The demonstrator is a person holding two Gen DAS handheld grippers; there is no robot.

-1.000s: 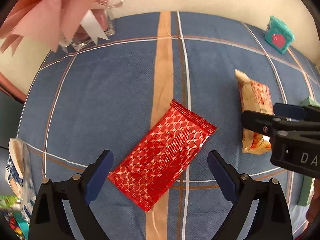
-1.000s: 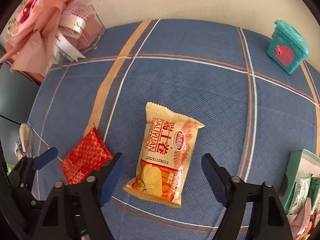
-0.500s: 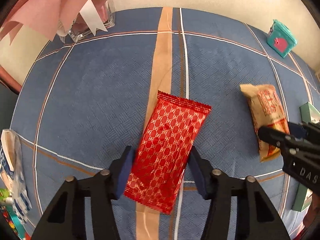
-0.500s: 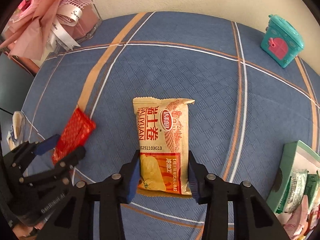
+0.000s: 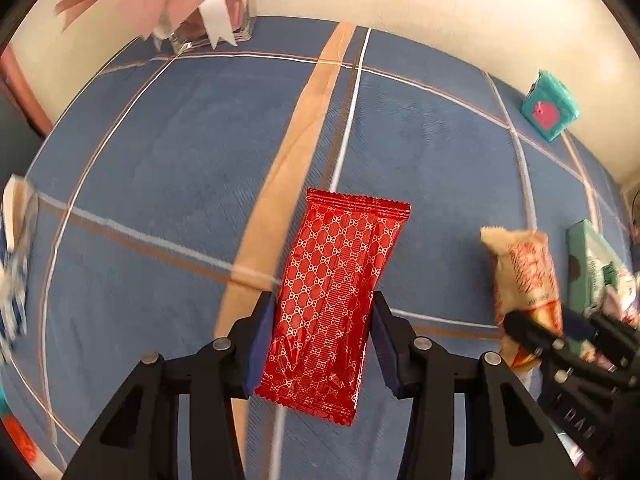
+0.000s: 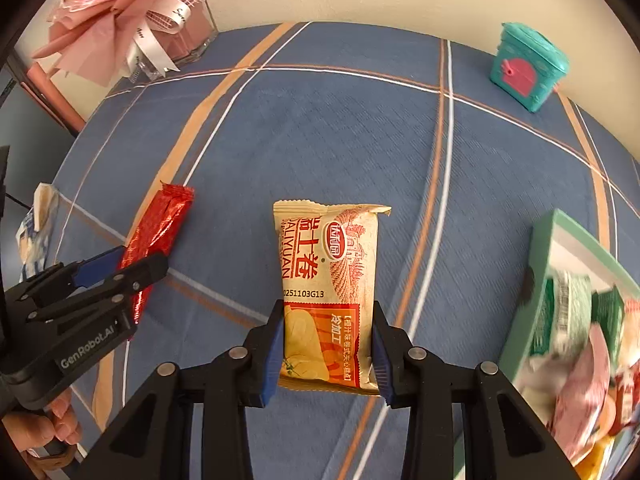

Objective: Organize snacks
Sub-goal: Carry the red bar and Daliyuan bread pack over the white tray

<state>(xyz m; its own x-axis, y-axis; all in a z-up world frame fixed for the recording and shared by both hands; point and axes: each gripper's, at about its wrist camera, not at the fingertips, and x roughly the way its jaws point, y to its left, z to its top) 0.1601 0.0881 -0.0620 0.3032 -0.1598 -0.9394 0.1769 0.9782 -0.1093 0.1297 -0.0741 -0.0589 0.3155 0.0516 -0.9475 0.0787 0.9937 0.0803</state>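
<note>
My left gripper is shut on a red foil snack packet with a gold pattern and holds it above the blue cloth. It also shows from the side in the right wrist view. My right gripper is shut on a tan and orange swiss roll packet, also lifted. That packet shows at the right in the left wrist view. A green box at the right holds several snack packets.
A blue checked tablecloth covers the table. A glass vase with a pink bouquet stands at the back left. A teal toy box stands at the back right. A blue and white packet lies at the left edge.
Both grippers closed on their packets and lifted them off the cloth. The red packet turned from slanted to nearly upright between the left fingers. Both views shifted toward the green box.
</note>
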